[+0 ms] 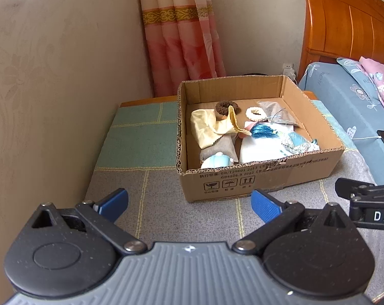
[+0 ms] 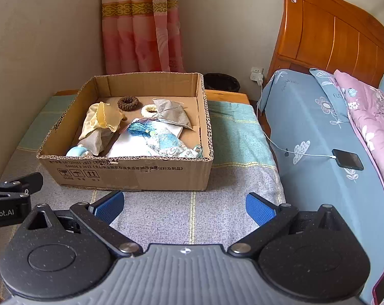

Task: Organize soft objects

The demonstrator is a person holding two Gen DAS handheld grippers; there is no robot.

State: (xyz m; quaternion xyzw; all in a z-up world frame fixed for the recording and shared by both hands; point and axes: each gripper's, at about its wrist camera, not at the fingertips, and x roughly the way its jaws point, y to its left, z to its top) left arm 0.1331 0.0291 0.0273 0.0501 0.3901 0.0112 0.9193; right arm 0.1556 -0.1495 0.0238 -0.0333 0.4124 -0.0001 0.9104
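Note:
A cardboard box (image 1: 263, 178) (image 2: 130, 175) stands on a grey and green blanket. Inside lie a yellow cloth (image 1: 207, 125) (image 2: 101, 119), a brown scrunchie (image 1: 226, 107) (image 2: 128, 103), a white scrunchie (image 1: 255, 113) (image 2: 149, 110), grey pouches (image 1: 218, 150) (image 2: 172, 115), a blue tassel (image 1: 264, 131) (image 2: 138, 128), a white cloth (image 1: 260, 150) (image 2: 130, 147) and a pale blue soft toy (image 1: 214, 161) (image 2: 76, 151). My left gripper (image 1: 189, 204) is open with nothing between its fingers, short of the box's near wall. My right gripper (image 2: 184, 207) is open too, also empty and short of the box.
A papered wall (image 1: 52, 89) runs close on the left. A bed with a blue sheet (image 2: 319, 132), a pink quilt (image 2: 370, 117) and a charging phone (image 2: 347, 162) lies to the right, under a wooden headboard (image 2: 331, 40). A pink curtain (image 2: 141, 25) hangs behind the box.

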